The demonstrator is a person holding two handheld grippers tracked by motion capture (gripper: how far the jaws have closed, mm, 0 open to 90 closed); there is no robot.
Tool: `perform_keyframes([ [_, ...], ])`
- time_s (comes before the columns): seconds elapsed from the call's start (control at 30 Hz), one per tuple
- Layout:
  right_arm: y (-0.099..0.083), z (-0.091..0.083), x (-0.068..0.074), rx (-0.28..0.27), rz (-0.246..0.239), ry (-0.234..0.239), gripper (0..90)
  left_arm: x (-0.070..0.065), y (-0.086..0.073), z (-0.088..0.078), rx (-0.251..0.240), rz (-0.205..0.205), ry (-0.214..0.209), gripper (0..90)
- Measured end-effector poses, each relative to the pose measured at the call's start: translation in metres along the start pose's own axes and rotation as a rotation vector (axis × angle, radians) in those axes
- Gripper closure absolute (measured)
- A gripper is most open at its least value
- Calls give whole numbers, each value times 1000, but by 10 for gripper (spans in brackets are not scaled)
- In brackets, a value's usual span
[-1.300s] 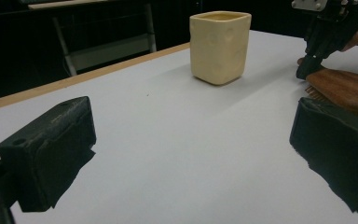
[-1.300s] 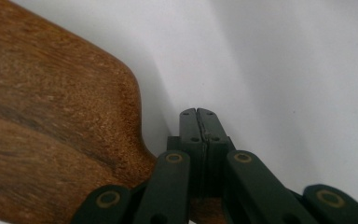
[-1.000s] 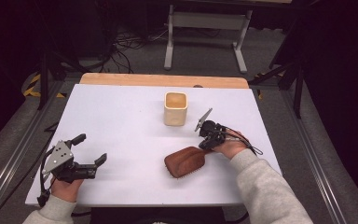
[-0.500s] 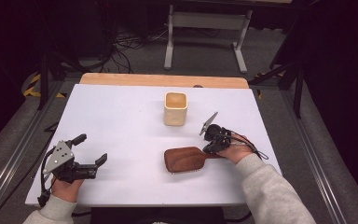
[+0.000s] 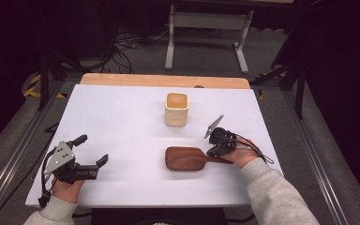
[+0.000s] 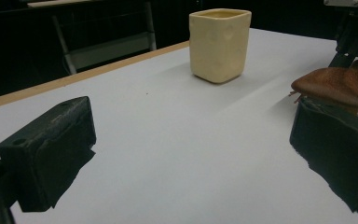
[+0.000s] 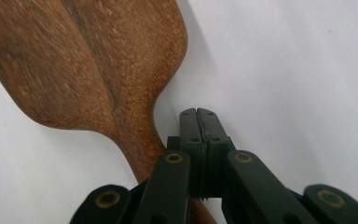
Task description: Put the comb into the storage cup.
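A brown wooden hairbrush (image 5: 183,158) lies bristles down on the white table (image 5: 122,117), its handle pointing right. My right gripper (image 5: 213,150) is over that handle. In the right gripper view its jaws (image 7: 198,114) are pressed together with nothing between them. The hairbrush (image 7: 88,60) handle runs beside and under their left link. My left gripper (image 5: 92,149) rests at the front left, open and empty, well apart from the brush. A cream square cup (image 5: 176,108) stands upright behind the brush. The left gripper view shows the cup (image 6: 220,44) and the hairbrush (image 6: 340,84) beyond its wide-set jaws.
The table has a wooden strip (image 5: 164,80) along its far edge. Beyond it is a dark floor with cables and a metal stand (image 5: 206,28). Metal rails run along both sides of the table. White surface lies bare between my two grippers.
The hairbrush has swung from a tilted pose to lie level, handle to the right. My right gripper has shifted slightly right and toward me. The left hand has stayed put.
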State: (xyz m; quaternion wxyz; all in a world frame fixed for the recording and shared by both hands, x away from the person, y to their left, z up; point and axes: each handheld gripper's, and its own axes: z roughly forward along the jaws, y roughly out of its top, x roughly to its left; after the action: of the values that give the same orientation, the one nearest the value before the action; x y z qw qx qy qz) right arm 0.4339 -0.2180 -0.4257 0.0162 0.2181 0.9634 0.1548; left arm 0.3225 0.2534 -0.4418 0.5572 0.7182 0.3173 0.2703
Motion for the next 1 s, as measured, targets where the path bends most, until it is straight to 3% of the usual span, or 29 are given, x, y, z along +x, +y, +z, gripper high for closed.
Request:
perform_keyframes([
  [0.23,0,-9,1,-49,-12,-33,817,0,0,0,3,-1,-2,11],
  [0.37,0,-14,4,-79,-40,-59,692,0,0,0,2,0,-1,11],
  [0.4,0,-16,5,-85,-39,-63,652,0,0,0,2,0,-1,11],
  [0.43,0,-19,6,-100,-56,-67,543,0,0,0,2,0,-1,11],
  [0.5,1,-20,6,-105,-62,-70,494,0,0,0,2,0,-1,11],
  [0.57,1,-23,9,-110,-81,-51,308,0,0,0,2,0,-1,11],
  [0.63,1,-23,12,-115,-102,-59,220,0,0,0,2,1,-1,11],
  [0.67,1,-23,12,-115,-102,-59,220,0,0,0,1,1,0,11],
  [0.7,2,-23,15,-119,-128,-61,109,0,0,0,4,2,-1,11],
  [0.87,2,-21,19,-113,-152,-53,3,0,0,0,1,4,-1,11],
  [1.0,1,-21,20,-126,-200,-48,0,0,0,0,2,4,-1,11],
])
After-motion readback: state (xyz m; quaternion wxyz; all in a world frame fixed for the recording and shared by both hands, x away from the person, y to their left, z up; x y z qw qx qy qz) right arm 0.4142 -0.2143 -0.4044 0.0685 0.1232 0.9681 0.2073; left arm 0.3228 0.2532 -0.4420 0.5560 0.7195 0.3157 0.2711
